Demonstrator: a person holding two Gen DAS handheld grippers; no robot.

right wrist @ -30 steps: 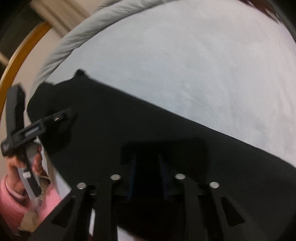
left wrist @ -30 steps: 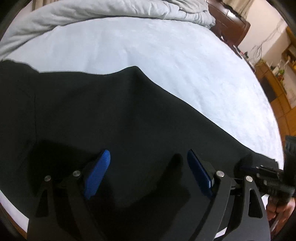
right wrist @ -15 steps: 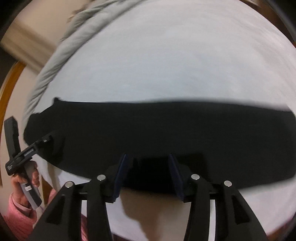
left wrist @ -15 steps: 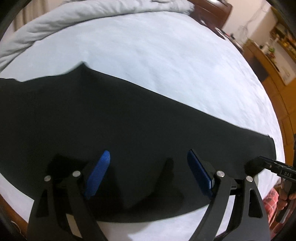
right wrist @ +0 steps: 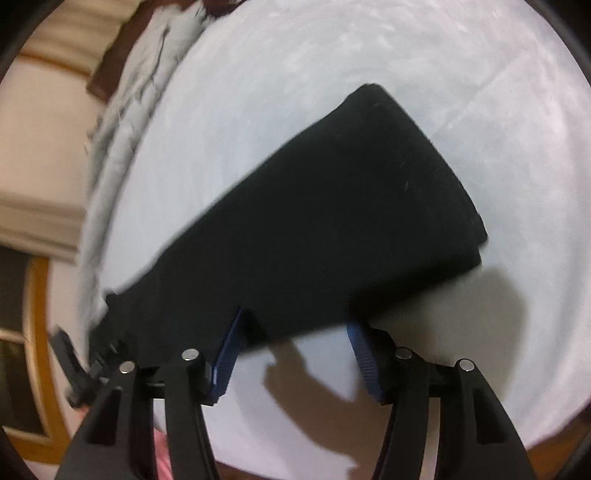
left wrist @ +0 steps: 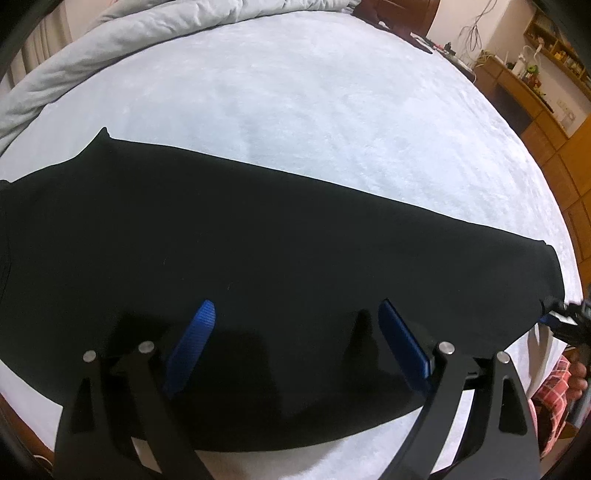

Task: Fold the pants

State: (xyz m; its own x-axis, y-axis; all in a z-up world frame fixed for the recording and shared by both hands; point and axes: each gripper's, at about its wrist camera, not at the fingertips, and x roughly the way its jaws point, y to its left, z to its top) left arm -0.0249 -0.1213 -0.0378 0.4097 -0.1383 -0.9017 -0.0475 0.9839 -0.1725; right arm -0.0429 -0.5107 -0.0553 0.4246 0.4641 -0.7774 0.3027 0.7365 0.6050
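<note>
Black pants [left wrist: 280,258] lie flat across the pale bedsheet [left wrist: 332,110], a grey quilt [left wrist: 147,33] bunched beyond them. My left gripper [left wrist: 295,343] hangs wide apart over them, and my right gripper [right wrist: 295,354] is opening, both gripping nothing.

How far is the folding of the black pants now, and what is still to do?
Done: the black pants lie flat on the bed as one long narrow strip, so the legs look already laid together. In hand: nothing; the left gripper hangs open above the cloth, and the right gripper is opening beside the near edge, nothing between its pads. Left: probably folding the strip across its length.
</note>
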